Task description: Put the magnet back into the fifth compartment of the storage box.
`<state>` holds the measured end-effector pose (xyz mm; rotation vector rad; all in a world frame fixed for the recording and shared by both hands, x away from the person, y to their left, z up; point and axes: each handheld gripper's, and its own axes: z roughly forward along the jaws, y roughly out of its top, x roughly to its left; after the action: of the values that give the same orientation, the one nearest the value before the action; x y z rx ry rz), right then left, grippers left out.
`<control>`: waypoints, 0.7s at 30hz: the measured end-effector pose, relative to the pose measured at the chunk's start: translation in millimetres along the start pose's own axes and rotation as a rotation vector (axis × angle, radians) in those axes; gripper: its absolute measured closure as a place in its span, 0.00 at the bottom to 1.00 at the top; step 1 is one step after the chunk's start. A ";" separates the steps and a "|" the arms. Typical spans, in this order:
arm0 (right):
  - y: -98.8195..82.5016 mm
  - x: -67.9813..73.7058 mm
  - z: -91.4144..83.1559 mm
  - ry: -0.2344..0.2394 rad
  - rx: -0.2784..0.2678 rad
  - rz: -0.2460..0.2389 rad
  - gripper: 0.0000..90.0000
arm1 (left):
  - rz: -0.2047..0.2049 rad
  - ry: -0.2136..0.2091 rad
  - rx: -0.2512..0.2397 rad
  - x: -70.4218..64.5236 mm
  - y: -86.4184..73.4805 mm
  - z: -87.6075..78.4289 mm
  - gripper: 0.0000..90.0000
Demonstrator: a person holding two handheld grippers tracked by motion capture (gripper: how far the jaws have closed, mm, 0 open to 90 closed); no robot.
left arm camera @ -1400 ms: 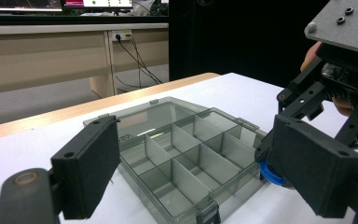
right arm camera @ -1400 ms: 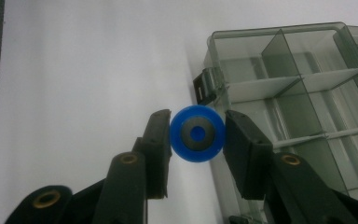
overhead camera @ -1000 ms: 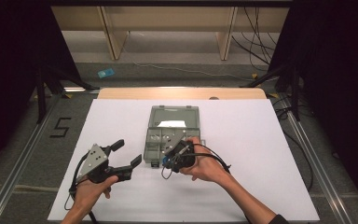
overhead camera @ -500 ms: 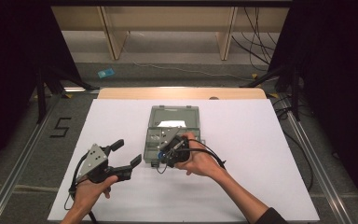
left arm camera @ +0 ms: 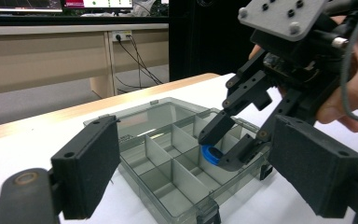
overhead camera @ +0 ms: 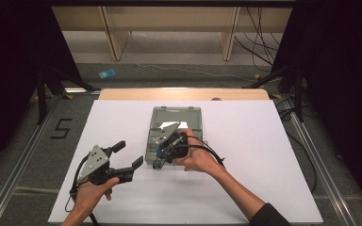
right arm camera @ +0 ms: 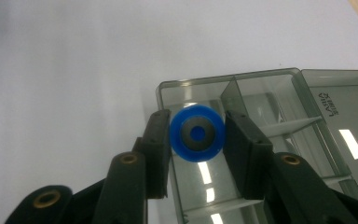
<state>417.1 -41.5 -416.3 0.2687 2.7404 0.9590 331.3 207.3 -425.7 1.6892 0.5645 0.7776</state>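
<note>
We have the right gripper (overhead camera: 162,155) pinching a small blue ring (right arm camera: 196,133) — its fingers (right arm camera: 156,147) press on the ring's two opposite sides, and it hangs just over the corner compartment of the grey compartment box (overhead camera: 174,113), at about seven o'clock of the box as the high view has it. The box lies open on the white desk (overhead camera: 264,155). Our left gripper (overhead camera: 125,157) hovers at about eight o'clock from the box, fingers spread, nothing between them. We judge the ring light, stiff and smooth — likely to slip or roll if nipped off-centre, so take it across its outer rim.
</note>
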 end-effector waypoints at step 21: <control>6.4 -12.5 19.3 0.008 -0.011 0.004 0.69 | 0.003 0.000 0.002 0.7 -0.4 -0.1 0.18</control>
<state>434.8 -28.2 -425.1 0.2697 2.7420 0.9777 331.7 208.0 -426.0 1.6927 0.5631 0.7789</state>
